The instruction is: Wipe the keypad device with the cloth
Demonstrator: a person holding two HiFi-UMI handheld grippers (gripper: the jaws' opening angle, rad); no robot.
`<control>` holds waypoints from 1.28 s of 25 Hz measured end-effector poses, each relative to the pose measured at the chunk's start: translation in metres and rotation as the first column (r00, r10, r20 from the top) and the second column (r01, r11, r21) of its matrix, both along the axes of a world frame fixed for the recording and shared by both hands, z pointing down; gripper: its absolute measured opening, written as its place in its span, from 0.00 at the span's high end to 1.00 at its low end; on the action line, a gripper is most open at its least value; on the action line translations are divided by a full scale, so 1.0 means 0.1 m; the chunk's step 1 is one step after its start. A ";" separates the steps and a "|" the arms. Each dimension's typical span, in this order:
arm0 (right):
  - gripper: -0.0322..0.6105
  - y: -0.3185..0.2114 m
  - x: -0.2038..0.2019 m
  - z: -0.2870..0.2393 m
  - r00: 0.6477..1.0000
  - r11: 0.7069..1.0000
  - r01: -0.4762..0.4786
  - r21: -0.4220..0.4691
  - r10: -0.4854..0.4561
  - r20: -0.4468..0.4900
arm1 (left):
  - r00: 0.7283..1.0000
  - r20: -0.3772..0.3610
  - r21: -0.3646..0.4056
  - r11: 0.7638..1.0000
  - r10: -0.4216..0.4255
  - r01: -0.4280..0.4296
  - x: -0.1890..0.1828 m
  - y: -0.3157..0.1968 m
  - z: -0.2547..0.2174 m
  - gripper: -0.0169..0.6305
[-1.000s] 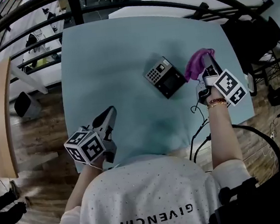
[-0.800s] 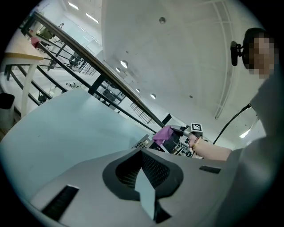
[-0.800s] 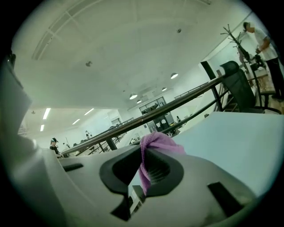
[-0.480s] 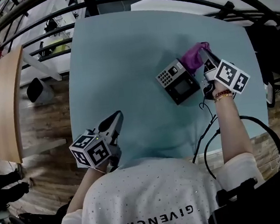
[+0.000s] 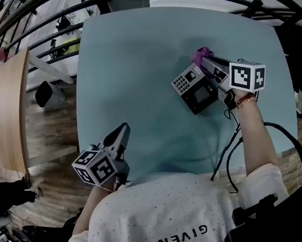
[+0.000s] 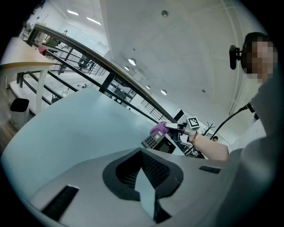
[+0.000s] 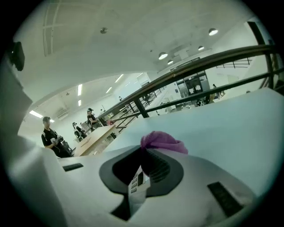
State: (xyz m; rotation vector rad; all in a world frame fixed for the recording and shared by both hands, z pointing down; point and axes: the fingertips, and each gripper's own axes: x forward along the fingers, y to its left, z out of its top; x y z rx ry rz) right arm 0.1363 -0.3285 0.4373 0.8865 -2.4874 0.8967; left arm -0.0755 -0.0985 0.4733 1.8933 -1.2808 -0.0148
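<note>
At the near edge, the person's white shirt (image 5: 166, 218) fills the bottom of the head view. Just beyond it, the left gripper (image 5: 121, 132) hovers over the near left part of the pale blue table (image 5: 133, 55). It points toward the far side, and its jaws are closed together with nothing between them. It is well apart from the other things on the table.

Farther in and to the right, the keypad device (image 5: 193, 88) lies on the table, turned at an angle. Its button pad sits at its far left end and its dark screen at its near right end. The right gripper (image 5: 206, 63) reaches in from the right over the far edge of the device, its marker cube above the person's wrist. Its jaws are clamped on the purple cloth (image 5: 202, 54), which bunches out past the jaw tips at the device's far corner; whether the cloth presses on the device cannot be told.

To the left of the blue table stands a wooden table (image 5: 3, 117).
</note>
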 end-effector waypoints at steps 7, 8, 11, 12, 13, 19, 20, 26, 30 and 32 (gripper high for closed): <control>0.91 0.10 -0.07 0.20 0.998 0.997 0.047 -0.055 -0.049 -0.036 | 1.000 0.006 0.013 1.000 0.012 -0.012 0.09 -0.04 -0.08 0.97; 0.91 0.10 -0.06 0.20 0.998 0.997 0.046 -0.054 -0.048 -0.035 | 1.000 0.008 0.016 1.000 0.012 -0.012 0.09 -0.04 -0.09 0.97; 0.91 0.12 -0.02 0.20 0.999 0.997 0.037 -0.064 -0.039 -0.022 | 1.000 0.015 0.025 1.000 0.011 -0.011 0.09 -0.05 -0.11 0.97; 0.91 0.14 -0.01 0.21 0.999 0.997 0.032 -0.070 -0.034 -0.019 | 1.000 0.014 0.029 1.000 0.009 -0.009 0.09 -0.04 -0.12 0.97; 0.91 0.16 0.01 0.21 0.999 0.997 0.028 -0.073 -0.030 -0.020 | 1.000 0.013 0.032 0.999 0.008 -0.009 0.10 -0.04 -0.13 0.97; 0.91 0.31 0.13 0.22 1.000 0.997 0.000 -0.083 -0.002 -0.019 | 0.999 -0.012 0.053 0.998 0.042 -0.041 0.20 -0.02 -0.17 0.97; 0.91 0.33 0.15 0.22 1.000 0.996 -0.007 -0.084 0.005 -0.017 | 0.999 -0.018 0.057 0.997 0.046 -0.045 0.21 -0.02 -0.17 0.97; 0.91 0.55 0.32 0.21 0.999 0.996 -0.032 -0.079 0.028 -0.045 | 0.997 -0.019 0.079 0.994 0.079 -0.077 0.30 -0.07 -0.23 0.97; 0.91 0.72 0.45 0.22 0.997 0.998 -0.017 -0.055 0.013 -0.076 | 0.995 -0.010 0.090 0.991 0.099 -0.098 0.33 -0.06 -0.26 0.97; 0.91 0.78 0.51 0.20 0.997 0.999 -0.015 -0.048 0.011 -0.082 | 0.995 -0.007 0.090 0.991 0.104 -0.103 0.33 -0.05 -0.26 0.97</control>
